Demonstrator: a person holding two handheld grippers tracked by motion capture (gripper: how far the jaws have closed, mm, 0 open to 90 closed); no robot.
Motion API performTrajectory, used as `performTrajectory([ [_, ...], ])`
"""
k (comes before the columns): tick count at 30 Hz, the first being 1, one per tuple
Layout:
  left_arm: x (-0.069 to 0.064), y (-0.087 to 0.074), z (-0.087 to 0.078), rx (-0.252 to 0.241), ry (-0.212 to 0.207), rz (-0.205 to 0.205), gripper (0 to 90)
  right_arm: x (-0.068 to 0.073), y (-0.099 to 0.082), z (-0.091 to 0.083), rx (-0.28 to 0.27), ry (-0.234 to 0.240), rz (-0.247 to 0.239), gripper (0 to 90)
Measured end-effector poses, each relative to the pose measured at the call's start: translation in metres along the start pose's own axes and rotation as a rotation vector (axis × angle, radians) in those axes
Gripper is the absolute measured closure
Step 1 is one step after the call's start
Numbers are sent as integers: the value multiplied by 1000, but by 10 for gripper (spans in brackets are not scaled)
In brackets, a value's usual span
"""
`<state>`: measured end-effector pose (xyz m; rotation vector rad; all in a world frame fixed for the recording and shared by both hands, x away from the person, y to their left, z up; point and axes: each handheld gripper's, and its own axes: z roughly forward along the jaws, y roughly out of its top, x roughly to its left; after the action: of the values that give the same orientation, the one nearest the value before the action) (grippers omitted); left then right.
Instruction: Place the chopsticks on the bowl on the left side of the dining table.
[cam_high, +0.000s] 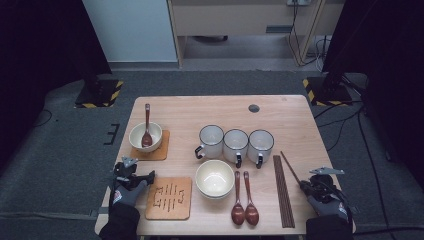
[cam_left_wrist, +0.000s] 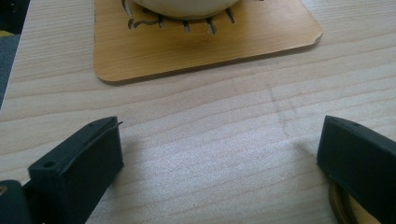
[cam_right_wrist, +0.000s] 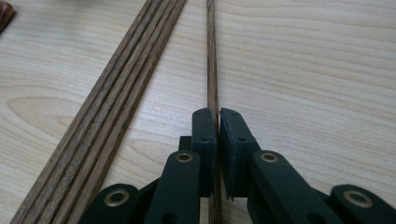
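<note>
My right gripper (cam_right_wrist: 218, 114) is shut on one thin dark wooden chopstick (cam_right_wrist: 212, 56) that lies flat on the table and runs straight away from the jaws. From above, that chopstick (cam_high: 291, 166) lies at a slant near the right edge, with the right gripper (cam_high: 305, 186) at its near end. A bundle of several chopsticks (cam_right_wrist: 116, 93) lies just left of it. My left gripper (cam_left_wrist: 219, 140) stands wide open over bare wood, nothing between its fingers. It faces a wooden coaster (cam_left_wrist: 205, 51) bearing a cream bowl (cam_left_wrist: 187, 7). From above, the left gripper (cam_high: 136, 173) sits at the near left.
On the wooden table (cam_high: 280, 112) stand three white mugs (cam_high: 236, 144) in a row. A cream bowl (cam_high: 214, 178) and two brown spoons (cam_high: 244, 202) lie in front. An empty slotted coaster (cam_high: 169, 198) lies near left. The far-left bowl (cam_high: 145, 136) holds a spoon.
</note>
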<state>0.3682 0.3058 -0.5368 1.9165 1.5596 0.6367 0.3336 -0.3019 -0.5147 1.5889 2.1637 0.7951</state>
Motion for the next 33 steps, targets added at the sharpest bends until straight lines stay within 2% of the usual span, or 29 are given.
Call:
performTrajectory([
  [10,0,0,0,-3,-1,-2,0,0,4,-6,-37,11,11,850],
  [21,2,0,-4,-25,-10,-14,95,-2,10,-15,-99,24,26,850],
  [33,1,7,-20,-106,-34,-32,156,-2,19,-26,-178,45,45,850],
])
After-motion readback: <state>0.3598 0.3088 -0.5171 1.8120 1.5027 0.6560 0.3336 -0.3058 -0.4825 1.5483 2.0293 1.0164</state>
